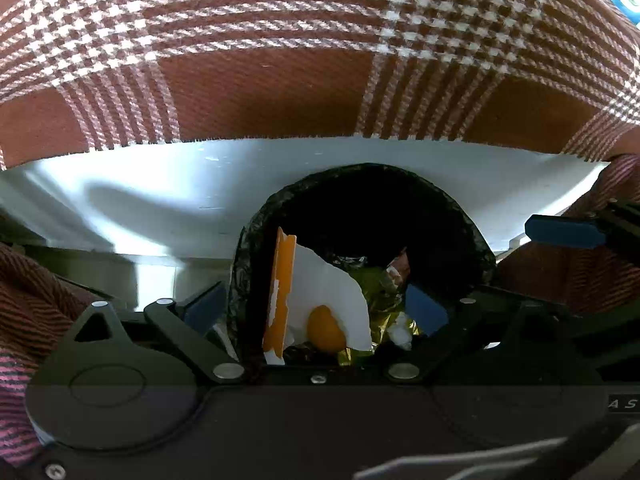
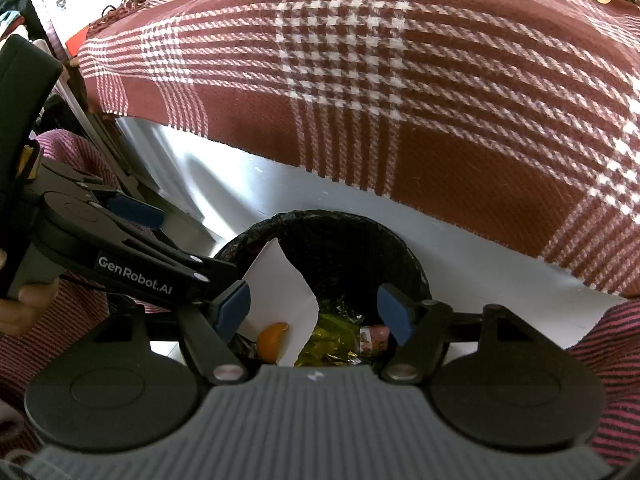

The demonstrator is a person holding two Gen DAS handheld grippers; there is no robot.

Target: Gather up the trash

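A round bin with a black liner [image 1: 472, 236] stands below the table edge and is seen from above. In it a white and orange carton piece [image 1: 320, 296] stands on edge, with an orange peel [image 1: 326, 328], gold foil [image 1: 376, 292] and a brown wrapper beside it. My left gripper [image 1: 316, 312] hangs open over the bin, the carton between its pads but touching neither. In the right wrist view my right gripper [image 2: 314, 312] is open over the same bin [image 2: 412, 268], above the peel [image 2: 272, 340] and foil [image 2: 328, 340]. The left gripper [image 2: 182, 240] reaches in from the left.
A red and white plaid cloth [image 2: 400, 80] covers the table above the bin, with a white panel [image 1: 200, 184] under its hem. Pink striped sleeves [image 2: 80, 312] flank both views. A hand [image 2: 24, 308] grips the left tool's handle.
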